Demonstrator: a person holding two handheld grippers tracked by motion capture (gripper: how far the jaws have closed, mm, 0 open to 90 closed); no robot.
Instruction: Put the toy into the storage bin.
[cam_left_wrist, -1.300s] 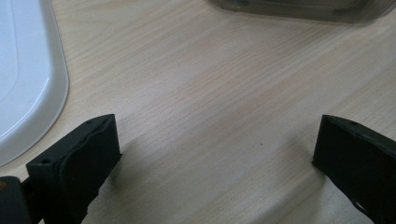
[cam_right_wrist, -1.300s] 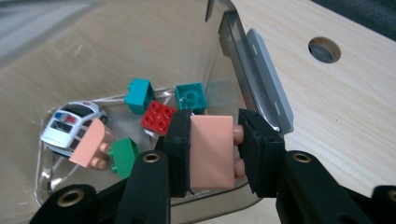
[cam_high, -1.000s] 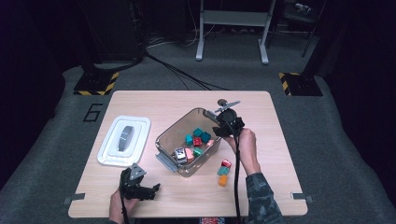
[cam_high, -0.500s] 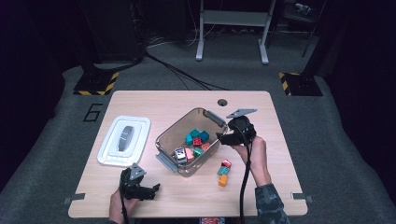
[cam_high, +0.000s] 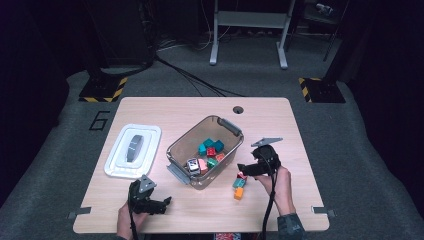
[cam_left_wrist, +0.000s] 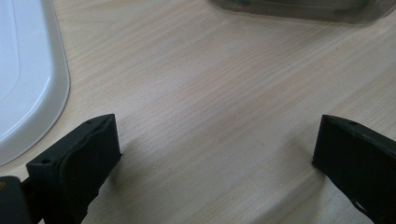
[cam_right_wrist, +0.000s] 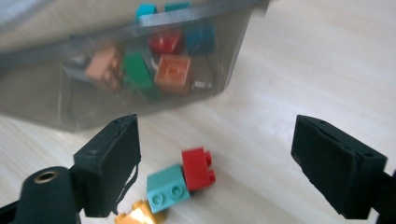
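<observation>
A clear grey bin (cam_high: 227, 131) in the middle of the table holds several coloured bricks. To its right, on the wood, lie a red brick (cam_high: 242, 176), a teal brick (cam_high: 238, 183) and an orange brick (cam_high: 239, 193). My right gripper (cam_high: 243, 169) hovers just over them; its jaws have just been opening and stand wide. In the right gripper view the red brick (cam_right_wrist: 198, 169) and teal brick (cam_right_wrist: 168, 188) lie on the table between the pads of my right gripper (cam_right_wrist: 217, 140), touching neither. The left gripper (cam_high: 165, 202) rests open near the front edge, holding nothing.
A white lid (cam_high: 132, 150) lies left of the bin, and its rim (cam_left_wrist: 28, 79) shows beside my left gripper (cam_left_wrist: 217, 135). The bin wall (cam_right_wrist: 116, 102) stands close behind the loose bricks. A cable hole (cam_high: 238, 109) sits at the table's far side.
The right gripper has moved from above the bin toward the front right and down to the loose bricks, and its jaws have spread apart. The left gripper has stayed put.
</observation>
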